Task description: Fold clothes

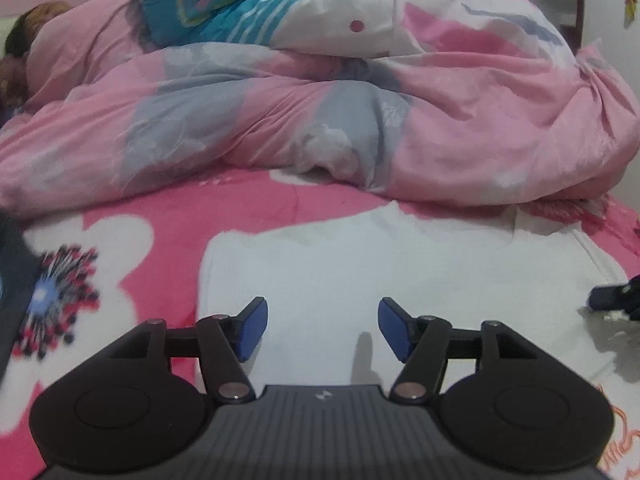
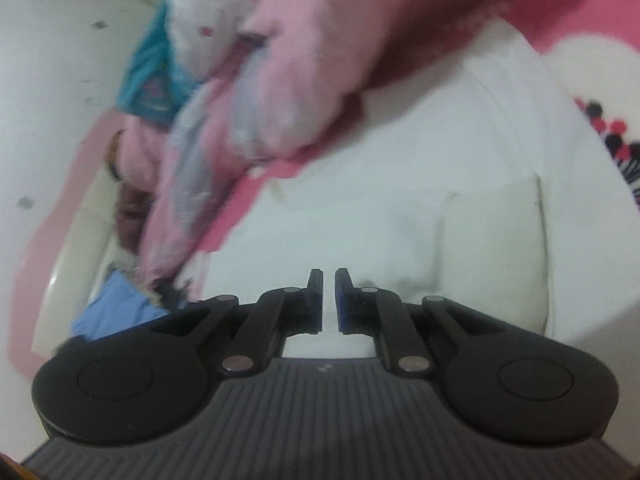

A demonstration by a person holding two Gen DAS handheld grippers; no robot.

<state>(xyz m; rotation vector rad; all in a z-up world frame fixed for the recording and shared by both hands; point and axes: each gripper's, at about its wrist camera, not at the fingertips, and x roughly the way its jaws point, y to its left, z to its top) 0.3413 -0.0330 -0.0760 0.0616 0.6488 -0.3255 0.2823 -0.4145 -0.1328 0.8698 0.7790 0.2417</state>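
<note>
A white garment lies flat on the pink flowered bed sheet. My left gripper hovers low over the garment's near part. It is open, its blue pads well apart with only the flat cloth seen beyond them. At the right edge of the left wrist view the dark tip of my right gripper rests by a rumpled bit of the garment. In the tilted, blurred right wrist view the right gripper is shut to a thin slit over the white garment, with no cloth seen in the slit.
A bulky pink and grey duvet is heaped across the bed behind the garment. A teal patterned cloth and a white dotted one lie on top of it. A dark item sits at the left edge.
</note>
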